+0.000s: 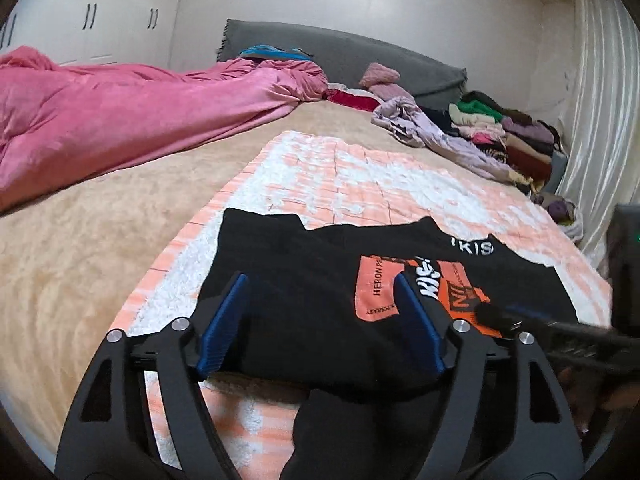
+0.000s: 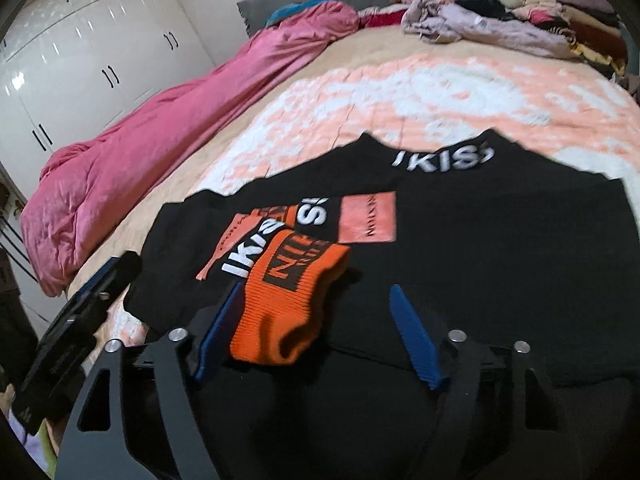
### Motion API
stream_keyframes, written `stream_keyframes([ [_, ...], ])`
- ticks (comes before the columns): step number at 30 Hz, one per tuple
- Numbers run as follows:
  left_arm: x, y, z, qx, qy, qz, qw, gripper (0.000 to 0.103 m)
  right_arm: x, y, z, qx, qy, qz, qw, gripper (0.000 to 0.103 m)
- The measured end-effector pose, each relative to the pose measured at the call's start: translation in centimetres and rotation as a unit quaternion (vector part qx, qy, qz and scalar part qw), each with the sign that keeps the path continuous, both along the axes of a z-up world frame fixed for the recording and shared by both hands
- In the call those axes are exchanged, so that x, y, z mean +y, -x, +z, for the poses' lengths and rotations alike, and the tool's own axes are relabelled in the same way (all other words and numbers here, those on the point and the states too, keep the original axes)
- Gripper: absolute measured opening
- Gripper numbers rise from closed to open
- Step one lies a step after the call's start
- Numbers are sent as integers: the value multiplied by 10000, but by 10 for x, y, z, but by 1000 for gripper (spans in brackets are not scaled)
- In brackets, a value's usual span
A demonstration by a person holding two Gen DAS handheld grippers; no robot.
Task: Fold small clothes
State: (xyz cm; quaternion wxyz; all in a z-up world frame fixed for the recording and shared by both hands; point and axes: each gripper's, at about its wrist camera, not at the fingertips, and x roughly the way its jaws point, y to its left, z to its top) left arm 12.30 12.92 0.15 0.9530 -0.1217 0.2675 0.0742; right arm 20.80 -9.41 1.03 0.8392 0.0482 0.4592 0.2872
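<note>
Right wrist: tongs open over black shirt

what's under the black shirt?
The black shirt lies on an orange-and-white blanket spread over the tan bed cover. Blanket shows around its far and left edges; whatever sits directly beneath the fabric is covered.

White letters "IKIS" run along the far edge of a black garment. On its pale orange printed patch, small dark lettering reads "HERON P", cut off by the fold. Large white letters "IKIS" cross the patch diagonally. The orange ribbed cuff carries dark block letters, apparently "NIT"; the rest is too blurred to read.
</note>
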Motion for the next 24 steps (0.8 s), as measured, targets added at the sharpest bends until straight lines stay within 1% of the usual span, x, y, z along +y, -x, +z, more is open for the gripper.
stream_keyframes([
  [3, 7, 3, 1, -37, 61, 33, 10000, 69, 9, -5, -12, 148, 23, 53, 9999, 52],
  [5, 8, 5, 1, -42, 84, 55, 9999, 69, 11, -8, -17, 208, -135, 61, 9997, 37],
  [6, 7, 4, 1, -37, 86, 67, 9999, 69, 12, -9, -16, 214, -210, 75, 9995, 33],
  [7, 7, 4, 1, -32, 100, 69, 9999, 69, 13, -10, -16, 224, -276, 110, 9993, 26],
  [9, 6, 2, 0, -25, 103, 65, 9999, 69, 17, -9, -13, 175, -323, 195, 9991, 20],
  [10, 6, 3, 0, -31, 89, 73, 9999, 69, 19, -8, -12, 127, -337, 260, 9990, 13],
  [11, 5, 3, 0, -34, 81, 73, 9999, 69, 19, -7, -10, 79, -355, 277, 9990, 10],
  [16, 5, 5, 2, -111, 66, 108, 9999, 69, 14, -4, 10, -322, -511, 316, 9977, 8],
  [20, 4, 6, 3, -158, 56, 94, 9998, 69, 4, 0, 36, -841, -431, 271, 9952, 8],
  [24, 3, 5, 2, -131, 29, 21, 9999, 69, -16, -5, 55, -1168, -304, 65, 9927, 8],
])
